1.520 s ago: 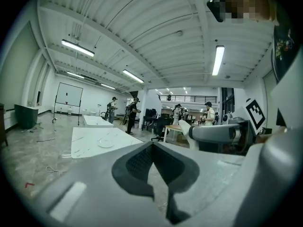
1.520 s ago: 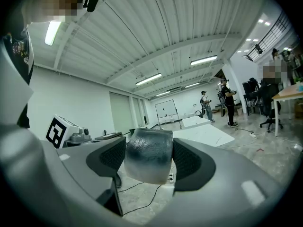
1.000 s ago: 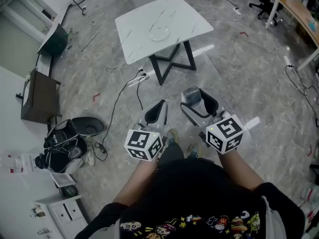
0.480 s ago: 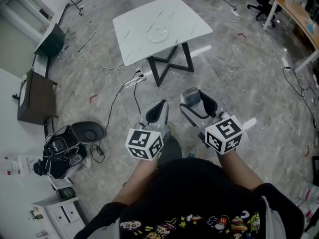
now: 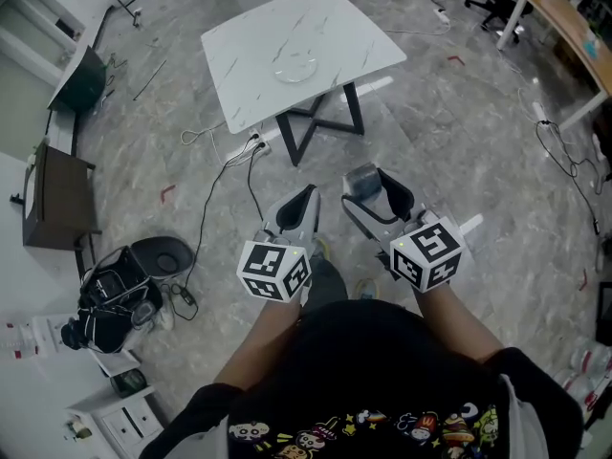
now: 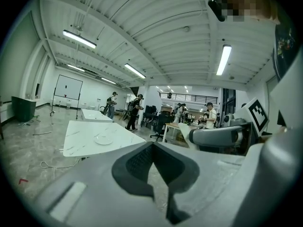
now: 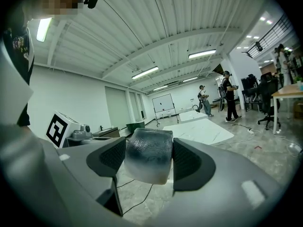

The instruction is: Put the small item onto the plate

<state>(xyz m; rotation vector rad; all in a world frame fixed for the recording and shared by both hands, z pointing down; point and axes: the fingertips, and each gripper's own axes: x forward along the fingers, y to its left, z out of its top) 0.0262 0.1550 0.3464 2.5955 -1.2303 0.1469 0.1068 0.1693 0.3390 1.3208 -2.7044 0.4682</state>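
A clear glass plate (image 5: pixel 294 66) lies on the white marble table (image 5: pixel 335 27) far ahead; it shows small in the left gripper view as the plate (image 6: pixel 103 140) on the table (image 6: pixel 85 138). My right gripper (image 5: pixel 376 187) is shut on a small grey translucent block (image 5: pixel 362 184), seen close between the jaws as the block (image 7: pixel 147 155). My left gripper (image 5: pixel 300 207) is shut with nothing between its pads (image 6: pixel 152 162). Both grippers are held at waist height over the floor, well short of the table.
Cables (image 5: pixel 229 161) trail across the floor under the table. A dark bag (image 5: pixel 115 285) and a round black base (image 5: pixel 163 254) lie at left. A wooden desk (image 5: pixel 564 27) stands far right. Several people (image 6: pixel 137 111) stand behind the tables.
The view has shifted forward and slightly right; the table sits a little higher and further left in the head view. Both grippers keep the same hold and pose.
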